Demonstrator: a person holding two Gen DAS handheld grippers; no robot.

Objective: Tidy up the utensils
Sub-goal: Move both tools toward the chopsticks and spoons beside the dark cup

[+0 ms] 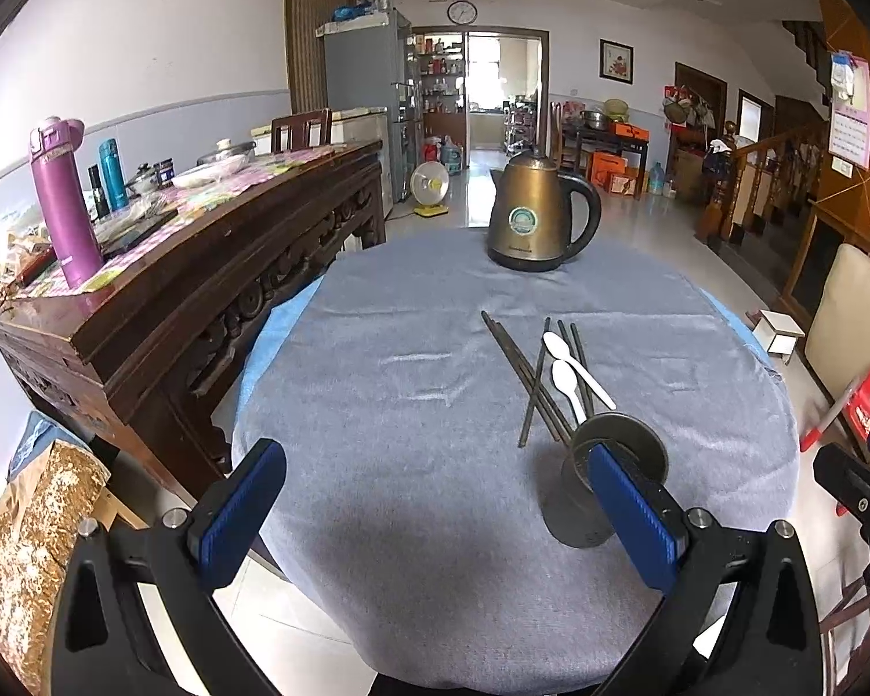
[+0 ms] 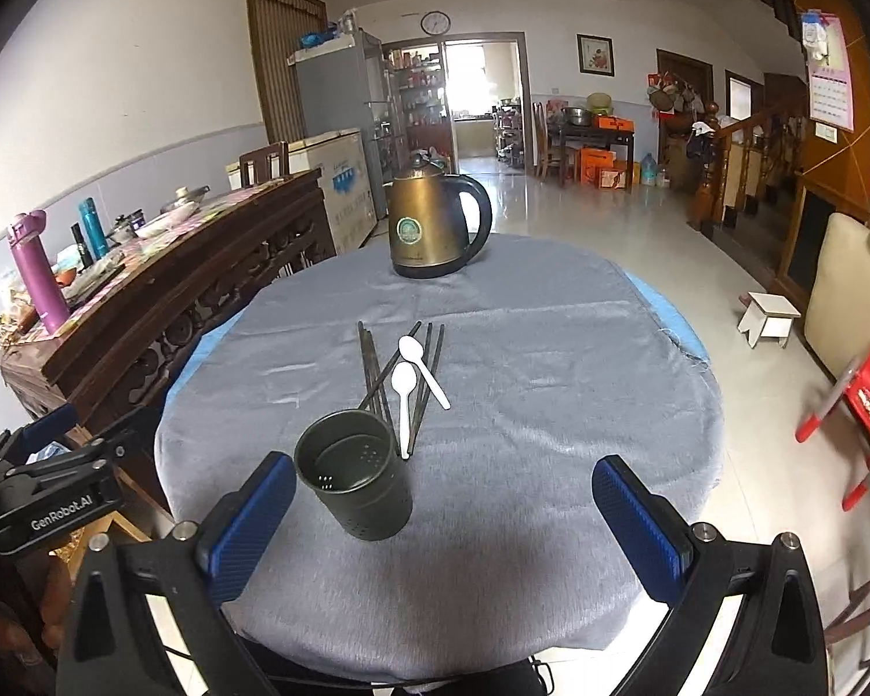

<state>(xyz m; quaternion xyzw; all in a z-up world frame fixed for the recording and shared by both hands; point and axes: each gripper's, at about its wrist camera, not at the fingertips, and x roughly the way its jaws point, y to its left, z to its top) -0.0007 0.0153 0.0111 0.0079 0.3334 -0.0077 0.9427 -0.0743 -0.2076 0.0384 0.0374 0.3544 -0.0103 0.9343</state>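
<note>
A dark perforated utensil holder [image 2: 354,481] stands upright and empty on the grey tablecloth [image 2: 551,394]. Just behind it lie several dark chopsticks [image 2: 377,371] in a loose pile, with two white plastic spoons [image 2: 403,394] on top. In the left wrist view the holder [image 1: 586,499] is partly hidden by the right finger [image 1: 632,516], and the chopsticks [image 1: 522,371] and spoons [image 1: 574,371] lie beyond it. My left gripper [image 1: 435,499] hovers open over the near table edge. My right gripper [image 2: 443,516] is open too, with the holder just inside its left finger, untouched.
A bronze electric kettle [image 2: 435,226] stands at the table's far side. A dark wooden sideboard [image 1: 203,267] crowded with bottles and dishes runs along the left. A red plastic stool [image 2: 858,400] and a cream sofa [image 2: 847,296] are on the right.
</note>
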